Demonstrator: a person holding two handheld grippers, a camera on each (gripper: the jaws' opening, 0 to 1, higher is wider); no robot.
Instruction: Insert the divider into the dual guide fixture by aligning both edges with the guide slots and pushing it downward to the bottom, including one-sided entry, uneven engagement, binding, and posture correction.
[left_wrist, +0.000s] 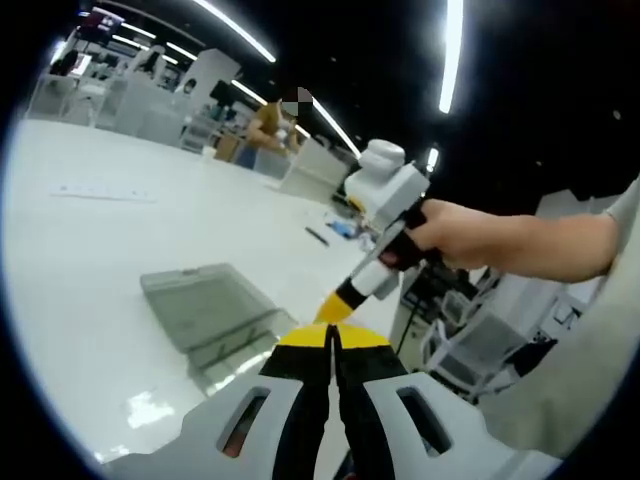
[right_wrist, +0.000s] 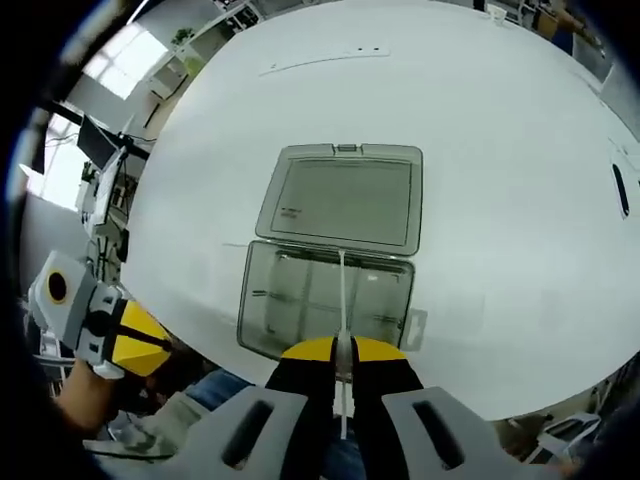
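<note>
Holding a thin white divider (right_wrist: 342, 300) edge-on between its clenched jaws, the right gripper (right_wrist: 340, 352) sits low in the middle of the right gripper view, above the open clear box (right_wrist: 330, 295) that serves as the guide fixture. The divider reaches across the lower tray; whether both edges sit in their slots I cannot tell, so seating looks unfinished and the push to the bottom remains. The left gripper (left_wrist: 330, 340), bottom centre of the left gripper view, is clenched on nothing, near the box on the white table (left_wrist: 100, 260).

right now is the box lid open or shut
Open: in the right gripper view the lid lies flat on the table behind the compartment tray.
</note>
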